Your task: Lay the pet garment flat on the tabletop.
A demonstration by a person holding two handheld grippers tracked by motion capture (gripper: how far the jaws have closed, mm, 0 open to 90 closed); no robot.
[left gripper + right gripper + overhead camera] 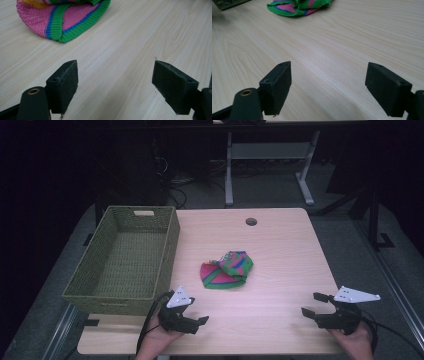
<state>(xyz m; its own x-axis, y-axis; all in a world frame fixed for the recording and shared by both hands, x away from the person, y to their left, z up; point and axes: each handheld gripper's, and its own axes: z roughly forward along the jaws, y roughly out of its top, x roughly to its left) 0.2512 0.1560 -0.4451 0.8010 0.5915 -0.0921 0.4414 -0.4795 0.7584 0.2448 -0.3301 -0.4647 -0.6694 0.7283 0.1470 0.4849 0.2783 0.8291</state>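
A crumpled knitted cloth [226, 269] in pink, green and blue stripes lies near the middle of the wooden table [280, 250]. My left gripper [196, 312] rests near the front edge, just short of the cloth, jaws open and empty. In the left gripper view the cloth [62, 18] lies ahead at upper left, beyond the gripper [115, 87]. My right gripper [314, 304] is at the front right, open and empty, pointing left. From the right gripper view the cloth [297, 6] is far off at the top, past the gripper [328, 88].
A green woven basket [125, 257] stands empty on the table's left side, with a corner of the basket [227, 3] at the top left of the right gripper view. A round cable hole [251, 221] sits near the far edge. Desk legs and cables stand behind the table.
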